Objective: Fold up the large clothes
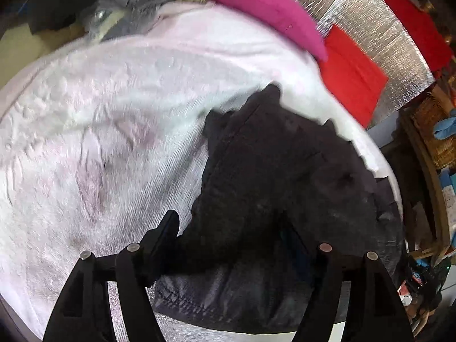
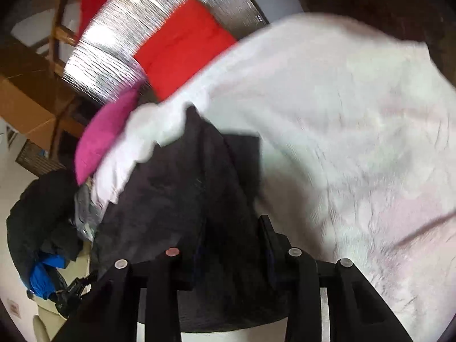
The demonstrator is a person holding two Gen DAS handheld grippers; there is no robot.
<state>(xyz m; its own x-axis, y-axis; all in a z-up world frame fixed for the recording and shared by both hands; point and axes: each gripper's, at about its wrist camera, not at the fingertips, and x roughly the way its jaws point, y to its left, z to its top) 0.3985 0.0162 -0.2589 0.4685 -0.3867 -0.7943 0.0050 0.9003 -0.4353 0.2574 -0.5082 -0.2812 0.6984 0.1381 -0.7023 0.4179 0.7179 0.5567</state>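
Observation:
A dark grey-black garment (image 1: pixel 273 176) lies bunched on a pale pink-white textured bedcover (image 1: pixel 114 131). In the left wrist view my left gripper (image 1: pixel 228 245) is over its near hem; the left finger (image 1: pixel 164 236) shows, the right one is hidden by cloth, and the jaws stand wide apart with fabric between. In the right wrist view the same garment (image 2: pixel 176 193) drapes between my right gripper's (image 2: pixel 230 245) fingers; the right finger (image 2: pixel 269 236) presses against the cloth. The frames are blurred.
A magenta folded cloth (image 1: pixel 256 8) and a red folded cloth (image 1: pixel 353 77) lie at the far edge on a silver foil mat (image 1: pixel 379 40). Grey clothes (image 1: pixel 136 8) pile at the far left. A dark jacket heap (image 2: pixel 42 219) and cardboard box (image 2: pixel 25 108) sit beside the bed.

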